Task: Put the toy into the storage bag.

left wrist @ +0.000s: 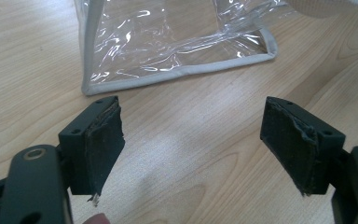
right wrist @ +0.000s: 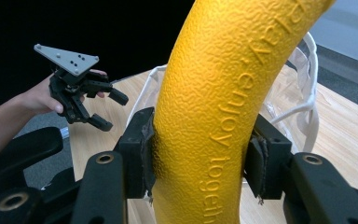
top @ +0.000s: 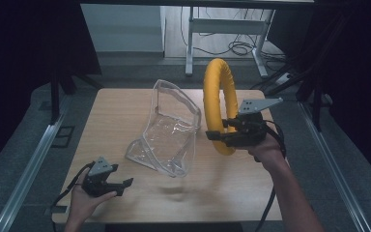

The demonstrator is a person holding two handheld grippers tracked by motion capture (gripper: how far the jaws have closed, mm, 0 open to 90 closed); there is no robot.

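A yellow foam ring (top: 219,101) stands upright above the right half of the table, held near its bottom by my right gripper (top: 221,135). In the right gripper view both pads press into the ring (right wrist: 214,116), which carries printed lettering. A clear plastic bag with grey edging (top: 166,130) stands open at mid-table, just left of the ring. My left gripper (top: 125,186) rests low at the front left corner, jaws spread wide with nothing between them. From the left gripper view, the gripper (left wrist: 193,149) points at bare wood just short of the bag's corner (left wrist: 177,46).
The wooden table (top: 232,193) has free surface in front of the bag and along its left side. Beyond the far edge stand a white metal frame (top: 222,29) and floor cables (top: 241,47). Dark curtains flank both sides.
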